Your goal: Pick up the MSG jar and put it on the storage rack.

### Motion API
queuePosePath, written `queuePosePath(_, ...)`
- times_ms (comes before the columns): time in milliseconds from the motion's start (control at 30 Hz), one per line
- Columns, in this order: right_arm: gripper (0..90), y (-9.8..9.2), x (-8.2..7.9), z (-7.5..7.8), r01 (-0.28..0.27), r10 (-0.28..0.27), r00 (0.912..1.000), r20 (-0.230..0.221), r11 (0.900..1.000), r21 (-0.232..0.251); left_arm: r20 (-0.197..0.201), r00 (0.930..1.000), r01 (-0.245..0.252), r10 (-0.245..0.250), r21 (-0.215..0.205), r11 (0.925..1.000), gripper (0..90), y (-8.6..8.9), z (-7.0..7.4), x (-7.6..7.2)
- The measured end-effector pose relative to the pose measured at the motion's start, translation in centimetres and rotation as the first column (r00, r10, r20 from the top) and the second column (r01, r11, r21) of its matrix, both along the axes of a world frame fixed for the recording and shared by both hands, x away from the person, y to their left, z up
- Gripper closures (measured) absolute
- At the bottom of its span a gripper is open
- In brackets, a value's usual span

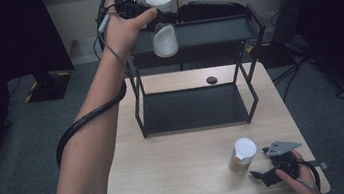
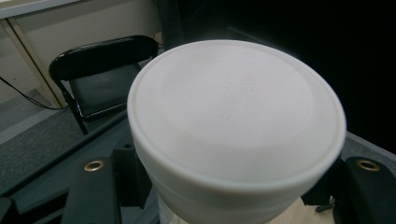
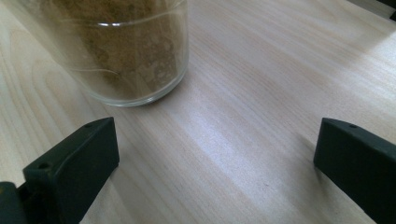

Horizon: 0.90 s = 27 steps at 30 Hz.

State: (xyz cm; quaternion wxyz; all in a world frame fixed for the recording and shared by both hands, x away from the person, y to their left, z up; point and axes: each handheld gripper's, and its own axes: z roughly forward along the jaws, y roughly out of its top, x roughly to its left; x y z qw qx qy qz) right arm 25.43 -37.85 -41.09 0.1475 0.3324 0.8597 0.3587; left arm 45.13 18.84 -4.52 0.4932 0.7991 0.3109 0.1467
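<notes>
Currently the left tongs [image 1: 164, 20] are raised at the far left, level with the top shelf of the black metal rack [image 1: 246, 21], and are clamped on a white-lidded jar [image 1: 165, 41]. In the high view the jar hangs tilted just in front of the shelf's near edge, its body pale and translucent. In the left gripper view the jar's white lid [image 2: 236, 114] sits between the two black jaws, which press on its sides below the lid. A second white container [image 1: 160, 1] stands farther back on the top shelf.

The rack stands on the far half of the wooden tabletop [image 1: 169, 168], with its lower shelf [image 1: 191, 108] bare.

At the near right, the right tongs [image 1: 260, 175] rest low over the tabletop, jaws spread apart with nothing between them. A glass jar of brown granules [image 1: 242, 156], white-capped, stands upright just to their left; the right gripper view shows its base [image 3: 126, 56] ahead of the left jaw, apart from it.
</notes>
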Motion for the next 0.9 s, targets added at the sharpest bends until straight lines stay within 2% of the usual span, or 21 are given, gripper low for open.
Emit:
queuePosePath(233, 0.0, 0.0, 0.0, 0.0, 0.001, -0.001, 1.0, 0.0, 1.0, 0.001, -0.003, 0.9992, -0.041, 0.041, 0.0, 0.9992, 34.9, -0.1, -0.4, 2.0)
queuePosePath(367, 0.0, 0.0, 0.0, 0.0, 0.001, -0.001, 1.0, 0.0, 1.0, 0.001, -0.009, 0.9984, -0.055, 0.055, -0.014, 0.9984, 34.9, 0.0, -0.8, 2.9)
queuePosePath(500, 0.0, 0.0, 0.0, 0.0, 0.0, 0.0, 1.0, 0.0, 1.0, 0.001, -0.01, 0.9968, -0.079, 0.079, -0.005, 0.9969, 34.9, -0.1, -0.9, 3.7)
queuePosePath(700, 0.0, 0.0, 0.0, 0.0, 0.001, -0.001, 1.0, 0.0, 1.0, 0.001, -0.017, 0.994, -0.108, 0.108, 0.008, 0.9942, 34.9, -0.4, -1.4, 4.4)
queuePosePath(800, 0.0, 0.0, 0.0, 0.0, 0.001, -0.001, 1.0, 0.0, 1.0, 0.001, -0.024, 0.9931, -0.115, 0.115, 0.002, 0.9933, 34.9, -0.3, -1.9, 4.7)
queuePosePath(900, 0.0, 0.0, 0.0, 0.0, 0.001, -0.001, 1.0, 0.0, 1.0, 0.001, -0.013, 0.9927, -0.12, 0.12, -0.006, 0.9928, 34.8, -0.2, -2.1, 4.7)
